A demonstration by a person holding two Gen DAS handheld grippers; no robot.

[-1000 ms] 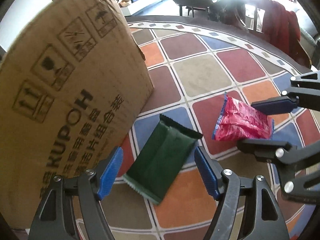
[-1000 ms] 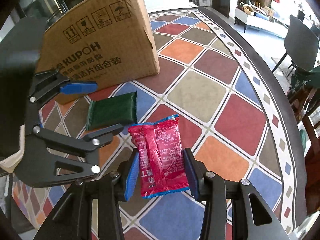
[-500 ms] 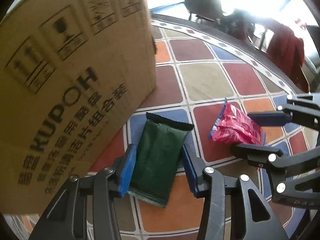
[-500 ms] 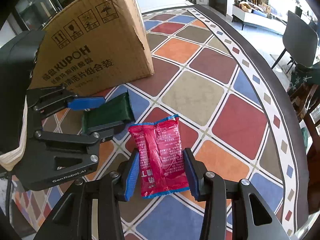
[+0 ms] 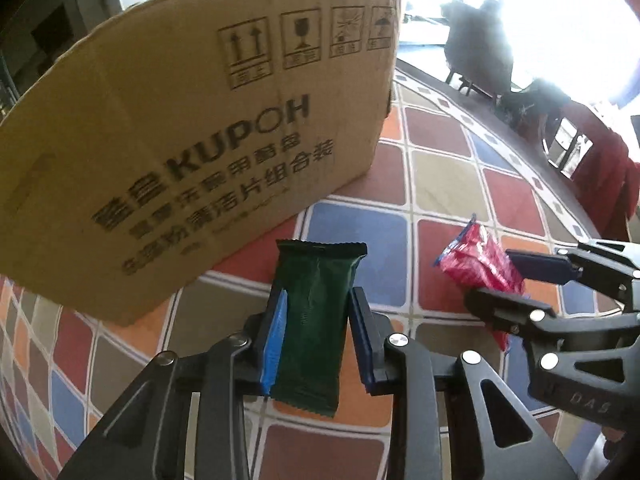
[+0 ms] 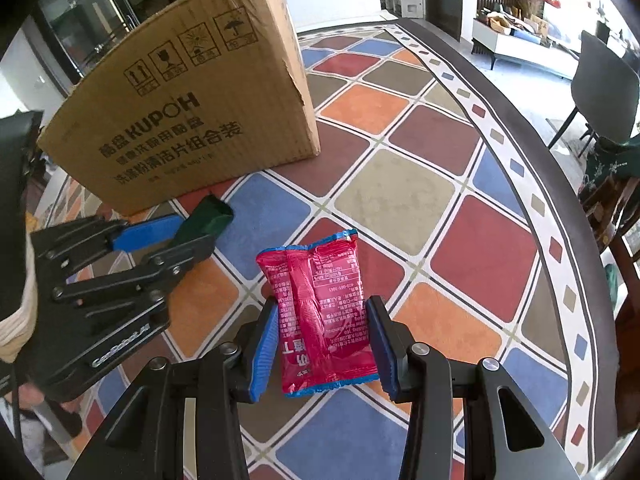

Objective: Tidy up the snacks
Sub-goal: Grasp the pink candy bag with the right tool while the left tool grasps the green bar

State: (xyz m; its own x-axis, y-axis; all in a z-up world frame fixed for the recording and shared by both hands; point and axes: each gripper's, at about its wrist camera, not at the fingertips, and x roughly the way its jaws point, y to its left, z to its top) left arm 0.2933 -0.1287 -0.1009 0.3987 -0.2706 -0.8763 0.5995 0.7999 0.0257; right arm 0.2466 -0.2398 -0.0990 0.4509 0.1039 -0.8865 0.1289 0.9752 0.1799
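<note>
Saw from the left wrist view the whole printed face of the cardboard box (image 5: 192, 152) looming far left; saw only from the right wrist view the curved rug (image 6: 400, 184) border, a grey chair (image 6: 604, 80) far right and a cream sleeve at the left edge. Found the green packet (image 5: 312, 320) lengthwise between the left gripper (image 5: 316, 340) pads, both blue pads pressed on its long edges, far end poking out toward the box. Found the red packet (image 6: 320, 312) clamped upright between the right gripper (image 6: 322, 344) pads, just above the rug. Compared with a second earlier: left jaws had just been closing onto the green packet, which had lain slanted and untouched; right grip unchanged.
</note>
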